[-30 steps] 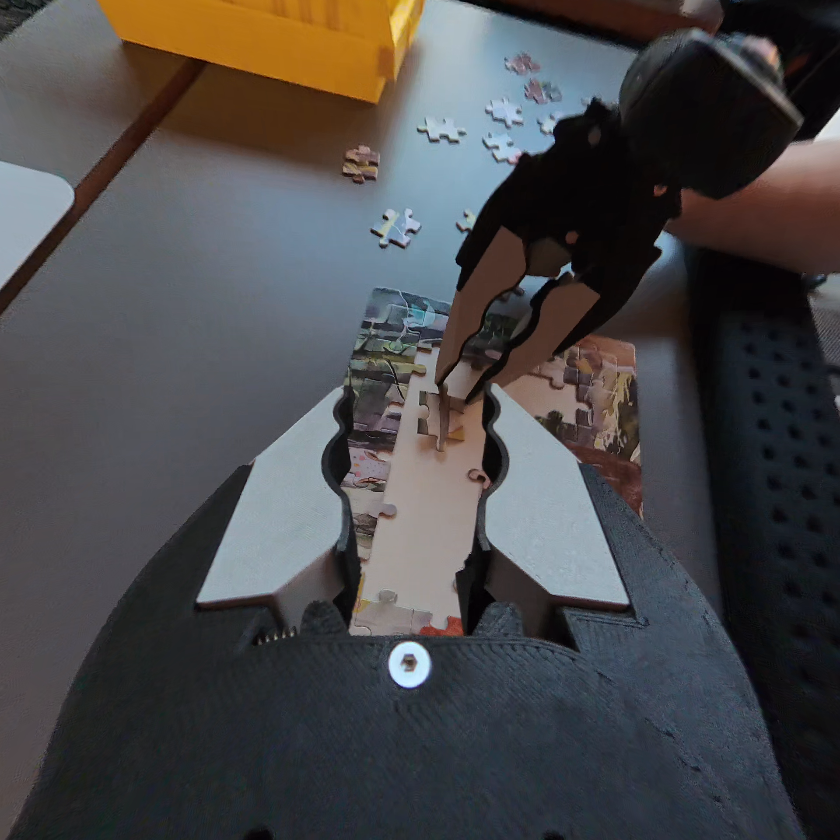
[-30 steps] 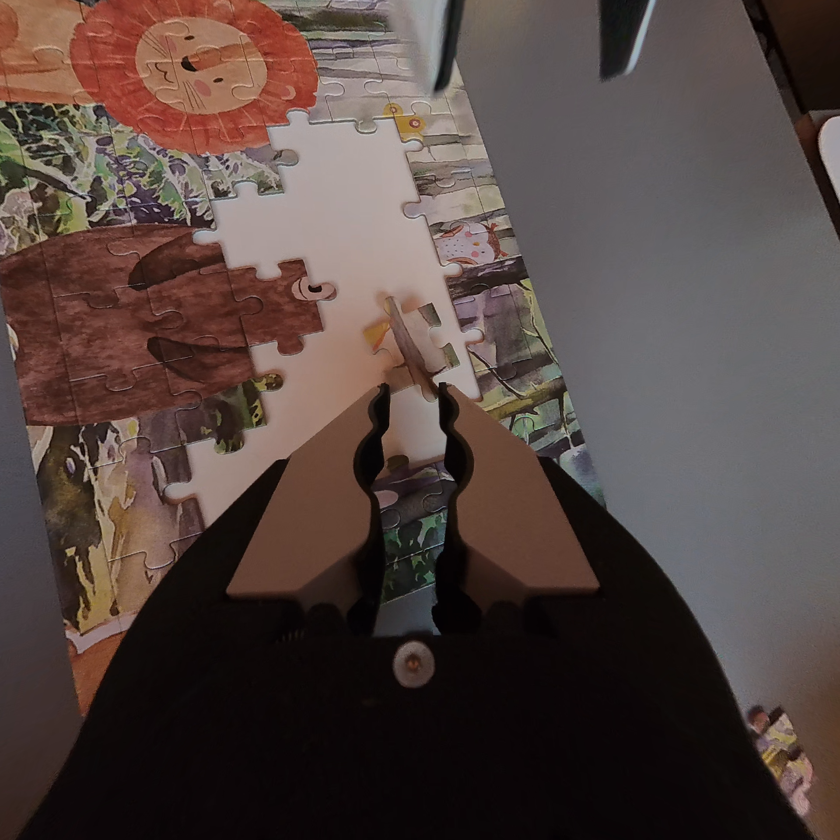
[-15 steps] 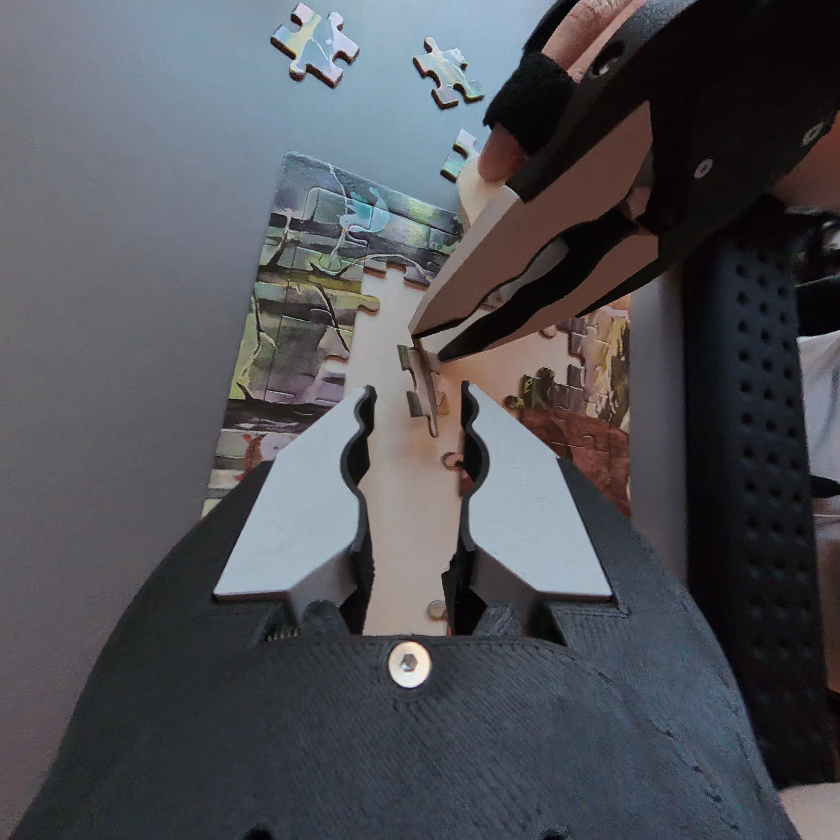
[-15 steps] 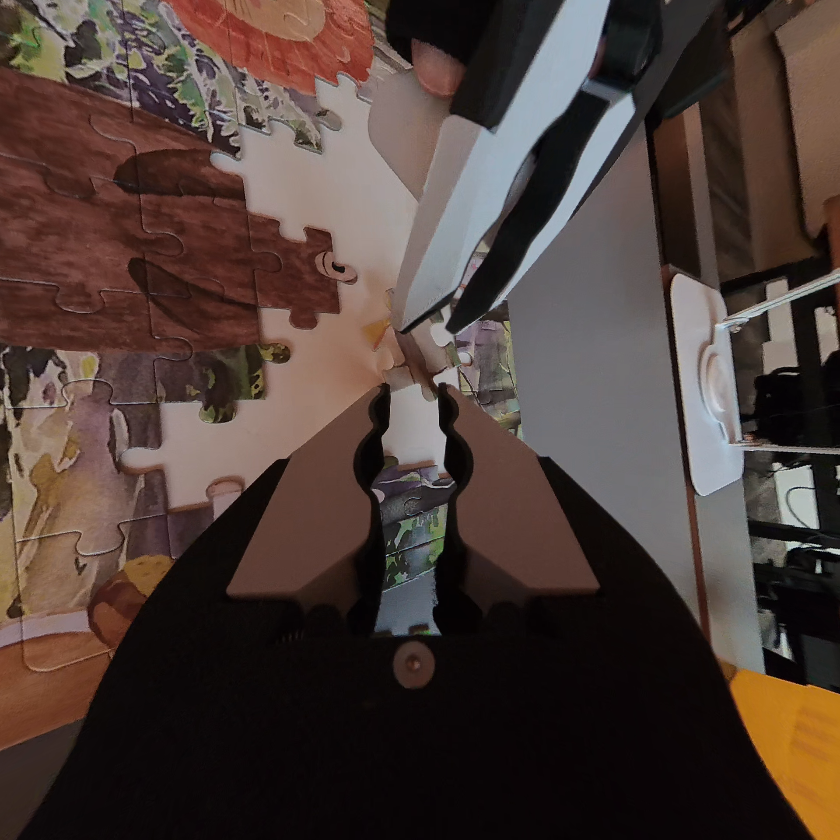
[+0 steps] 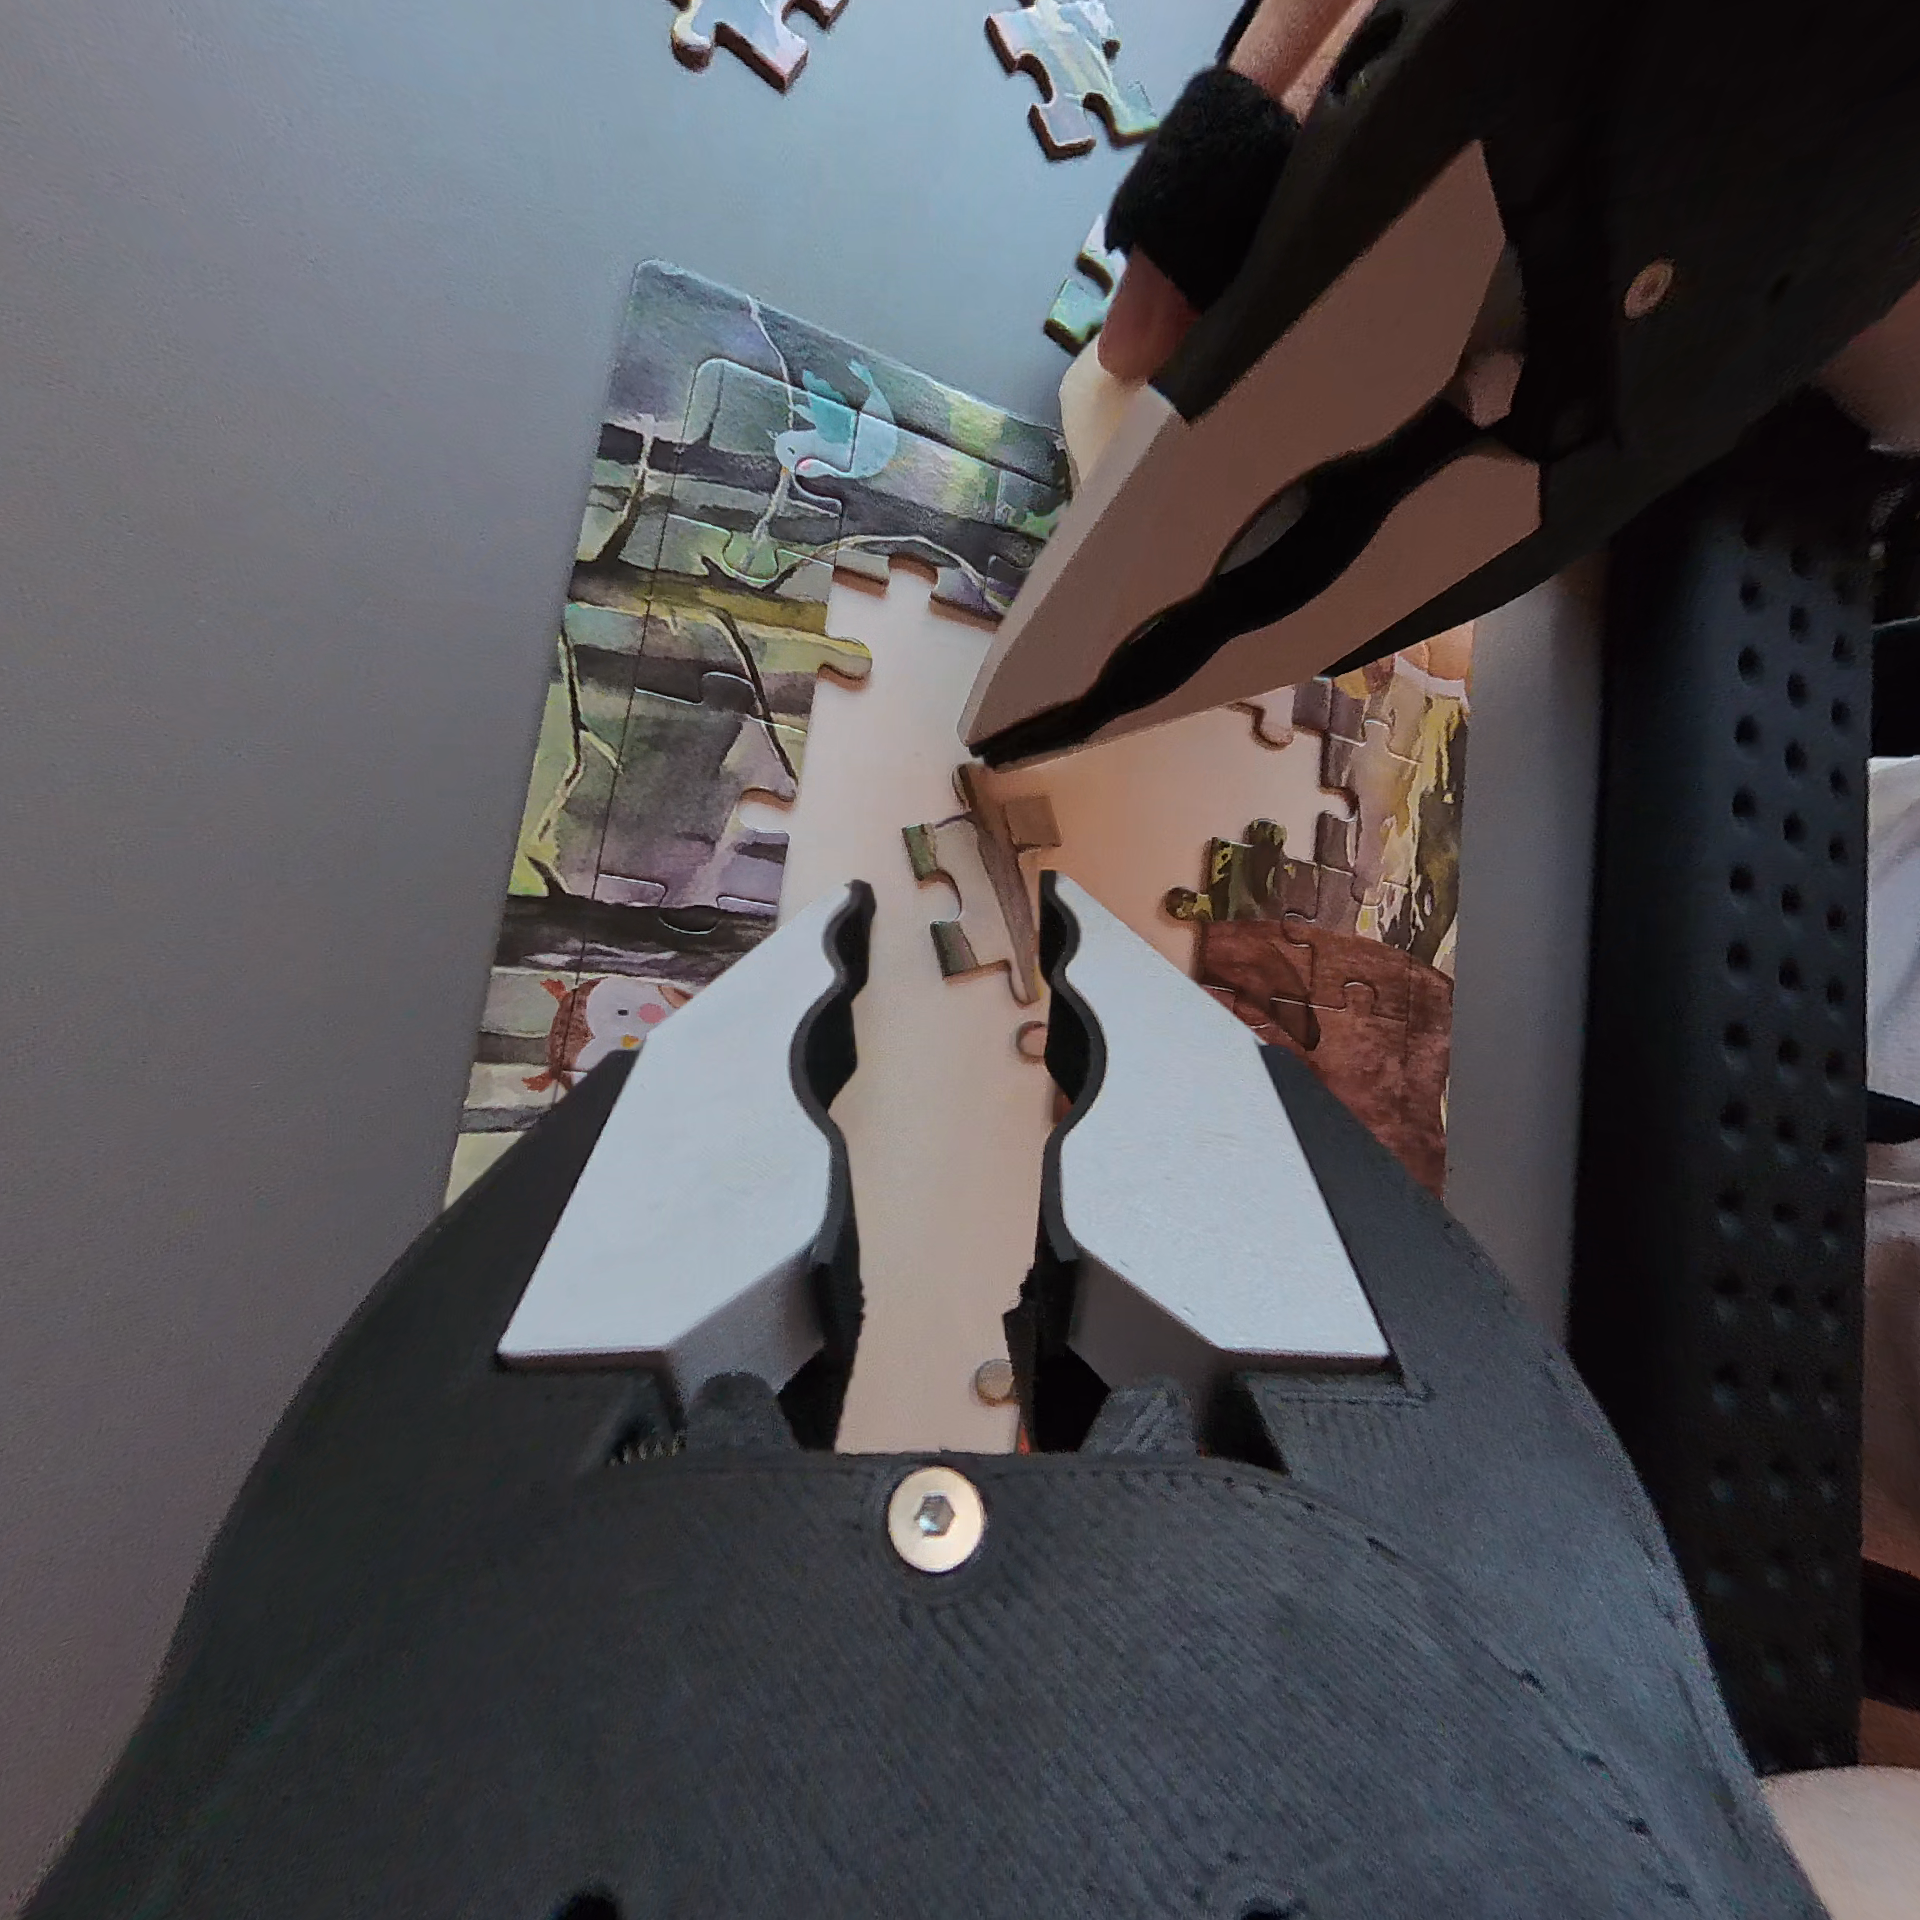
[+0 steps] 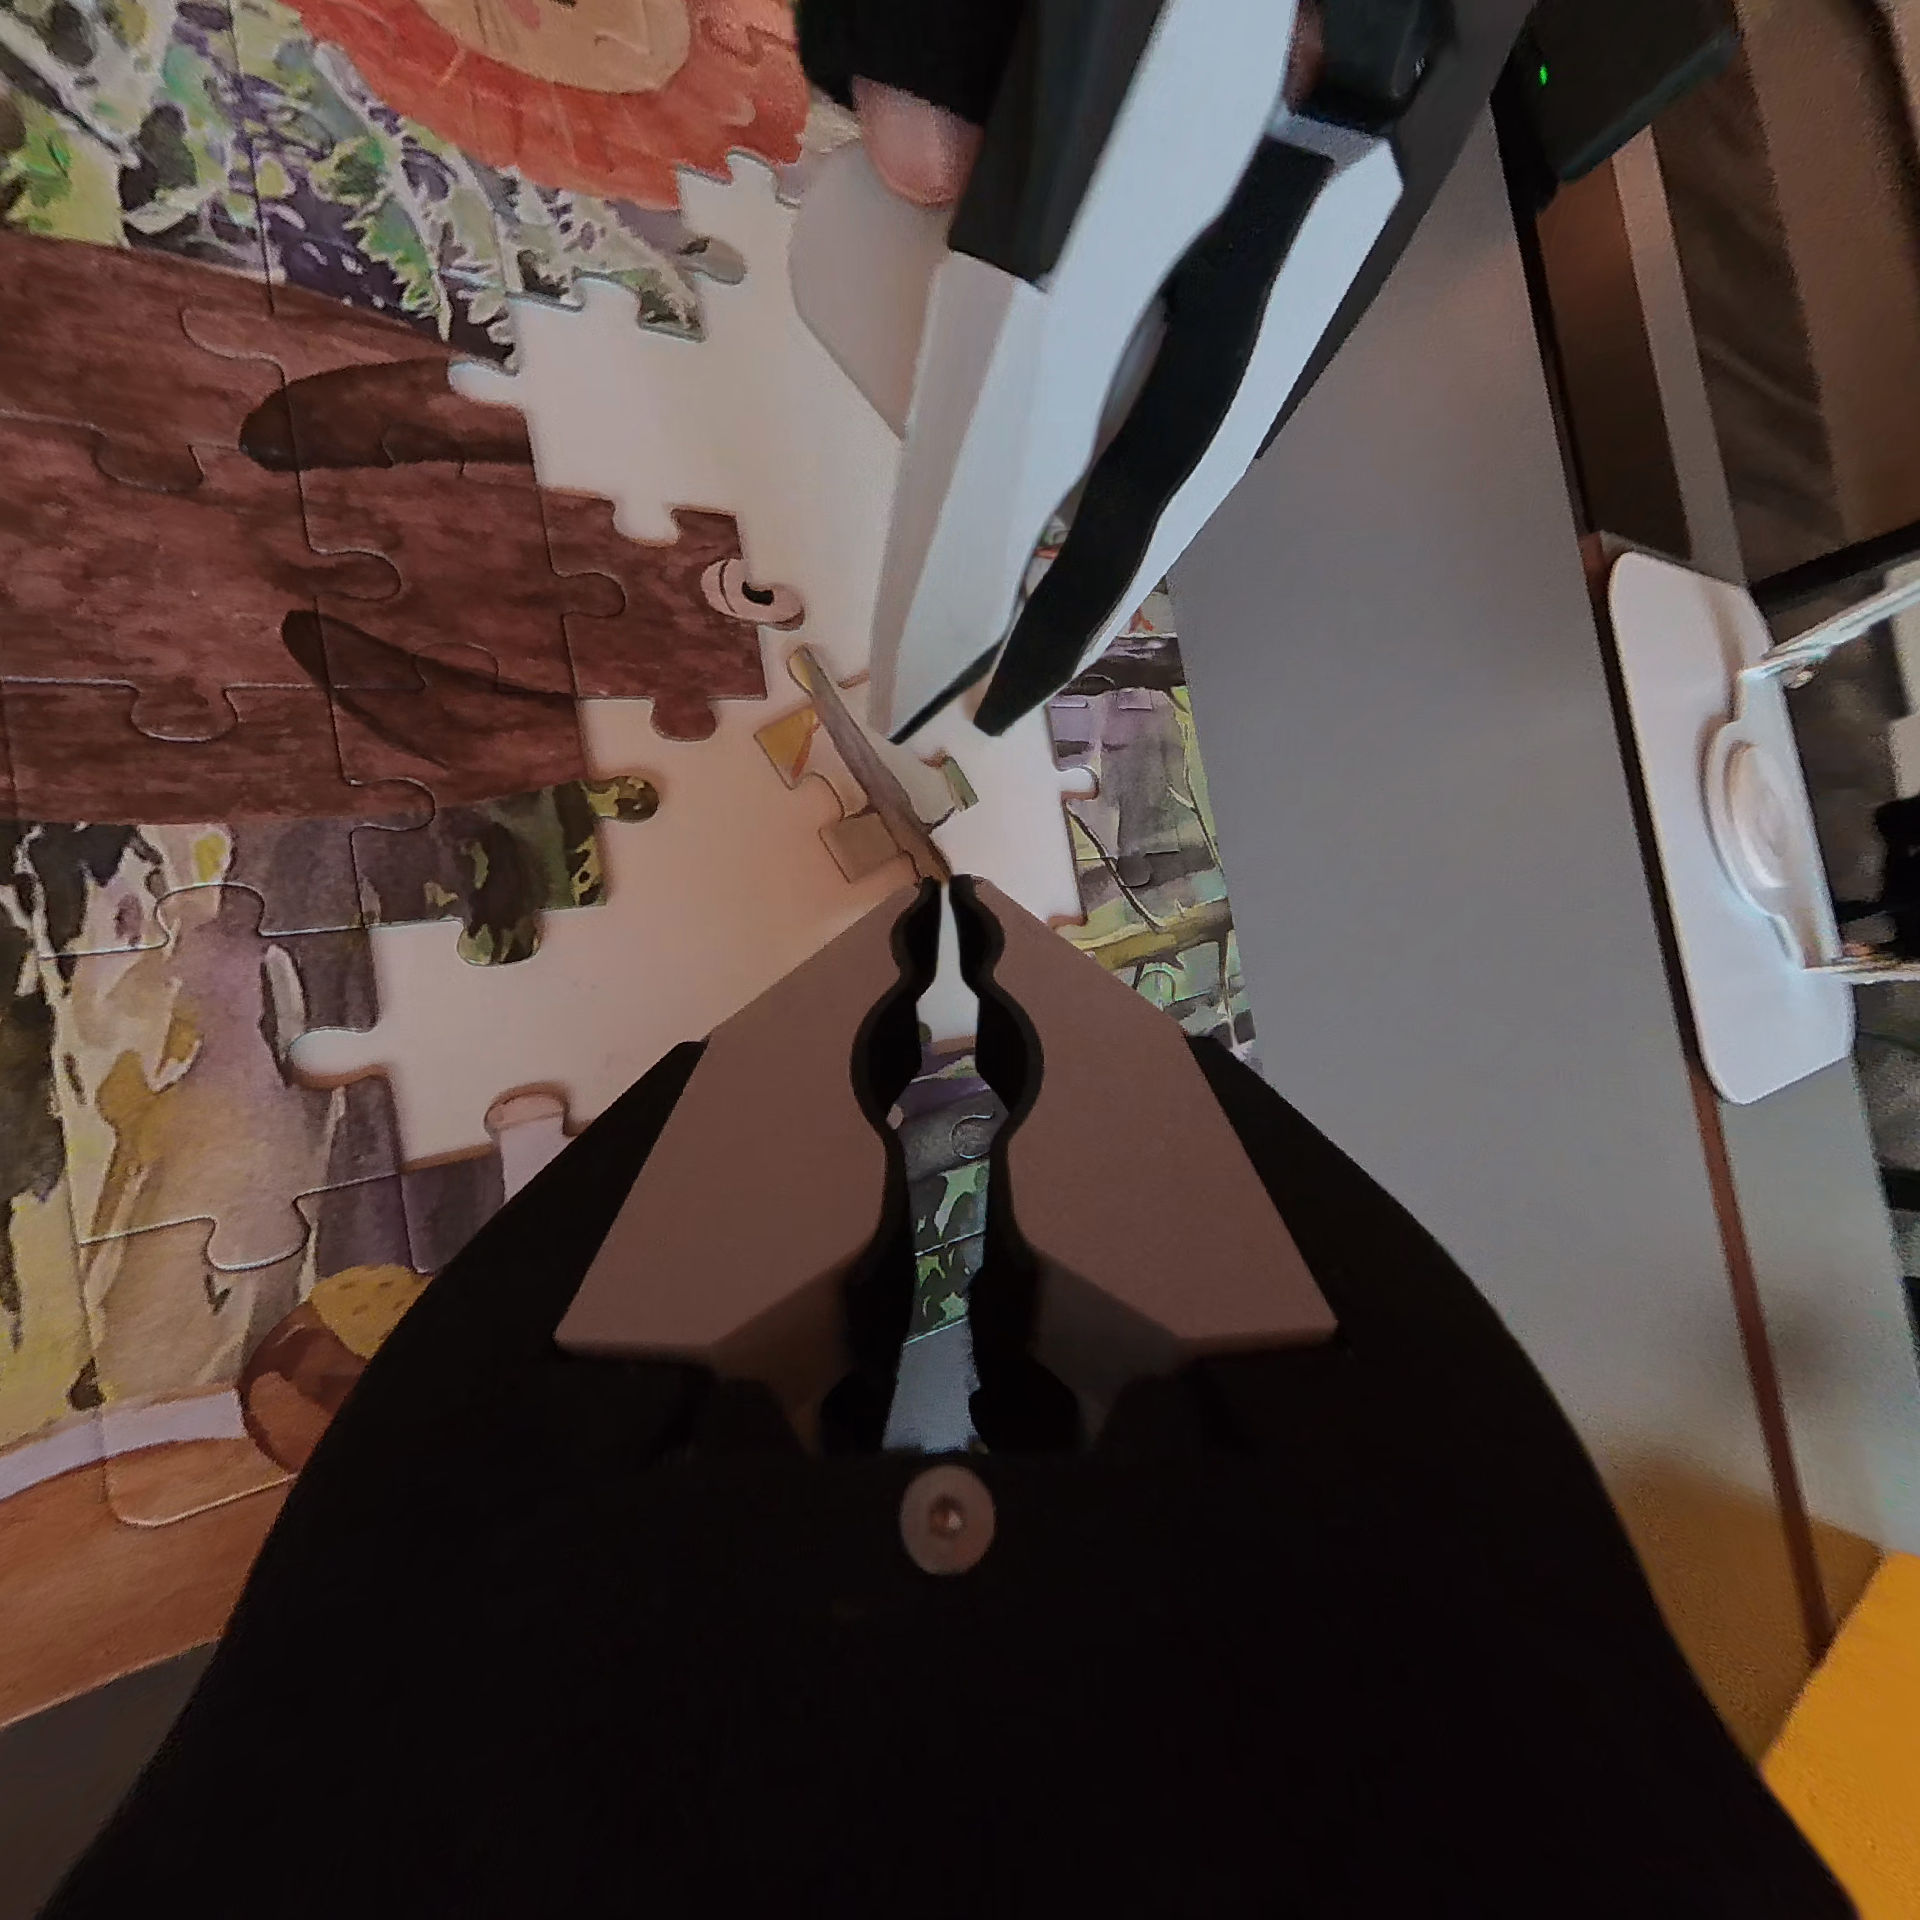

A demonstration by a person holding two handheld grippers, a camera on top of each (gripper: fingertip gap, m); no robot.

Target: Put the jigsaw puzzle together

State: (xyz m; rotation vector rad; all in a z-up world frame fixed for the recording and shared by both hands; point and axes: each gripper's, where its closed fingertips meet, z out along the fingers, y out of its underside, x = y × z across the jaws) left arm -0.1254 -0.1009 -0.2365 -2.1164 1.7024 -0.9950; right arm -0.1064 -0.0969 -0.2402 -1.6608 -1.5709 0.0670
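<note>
The partly built animal puzzle (image 5: 675,675) lies on a grey table and also shows in the right wrist view (image 6: 208,623). Its middle is a bare white gap (image 5: 894,707). In that gap a loose piece (image 5: 940,894) lies flat, and a thin piece (image 5: 1000,883) stands on edge across it. My right gripper (image 6: 943,883) is shut on the near end of the upright piece (image 6: 868,764); in the left wrist view it (image 5: 977,746) comes in from the upper right. My left gripper (image 5: 954,891) is open, its fingertips on either side of the upright piece, and reaches down from above in the right wrist view (image 6: 945,727).
Loose pieces (image 5: 1081,83) lie on the table beyond the puzzle's far edge. A black perforated surface (image 5: 1745,935) runs along the right of the puzzle. A white pad (image 6: 1745,810) and a yellow box corner (image 6: 1849,1714) are off the table's far side. The partly built animal puzzle (image 5: 675,675) is about 5 cm from both grippers' fingertips. The right camera catches it too, in the right wrist view (image 6: 1150,876).
My left gripper has tipped down and moved in close over the upright piece. My right gripper's jaws have narrowed onto the piece's end.
</note>
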